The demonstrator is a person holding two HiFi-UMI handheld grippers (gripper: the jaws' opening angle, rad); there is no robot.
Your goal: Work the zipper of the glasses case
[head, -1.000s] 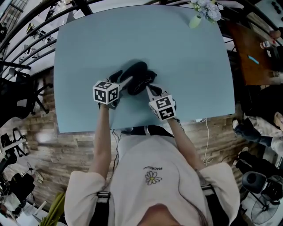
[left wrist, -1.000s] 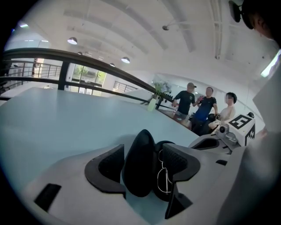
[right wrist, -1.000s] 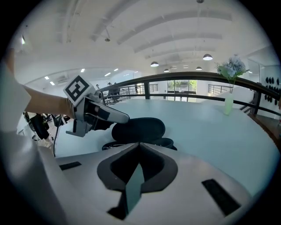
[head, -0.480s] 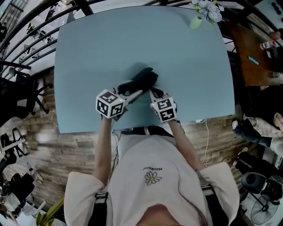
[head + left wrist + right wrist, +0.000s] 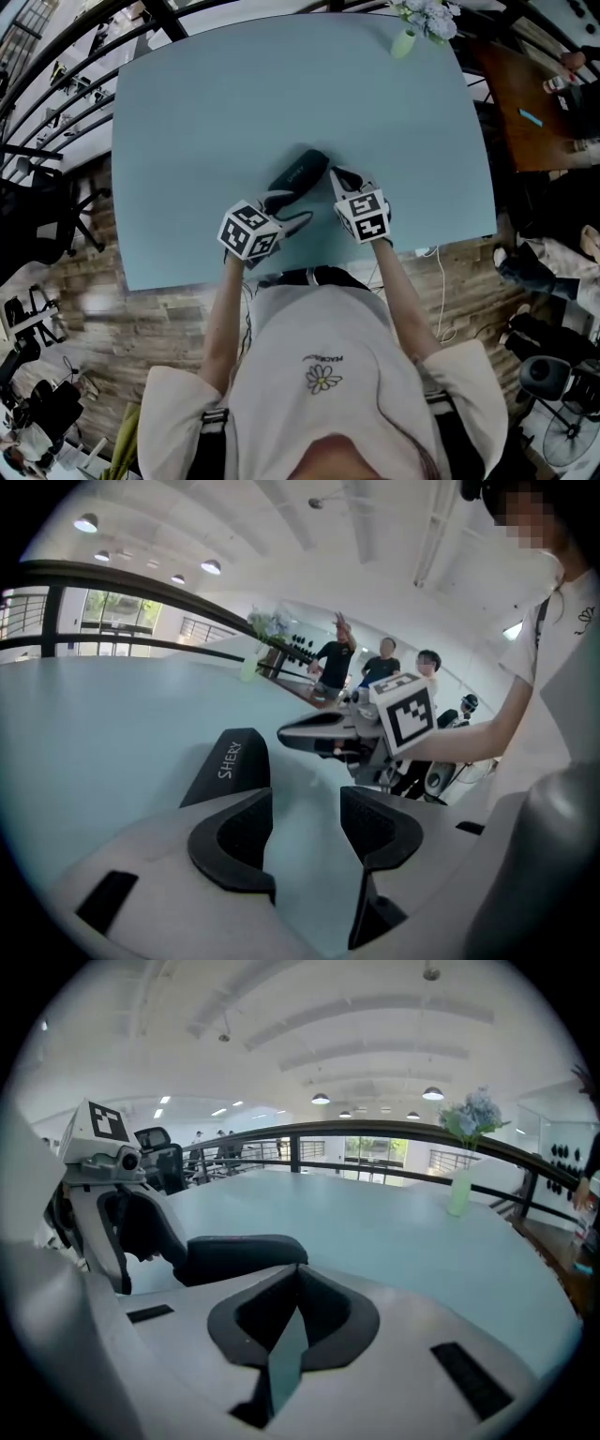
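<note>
**Black case lies mid-table between our grippers**

Wood-plank floor borders our pale blue tabletop. Our left gripper is closing on nothing. Just ahead lies the matte black oblong glasses case, lettered SHERY. Our right gripper is pressed together, empty.

Matt glasses case (smooth table)

We see a wide light-blue table on a wood-plank floor. At its far right corner a pale green vase holds whitish-blue flowers. A black office chair stands off its left side. Well apart to the right we find a brown table bearing a small blue item. A white cable trails over the floor by the near edge. Beyond, a dark railing runs, and a few people stand in the background.
</note>
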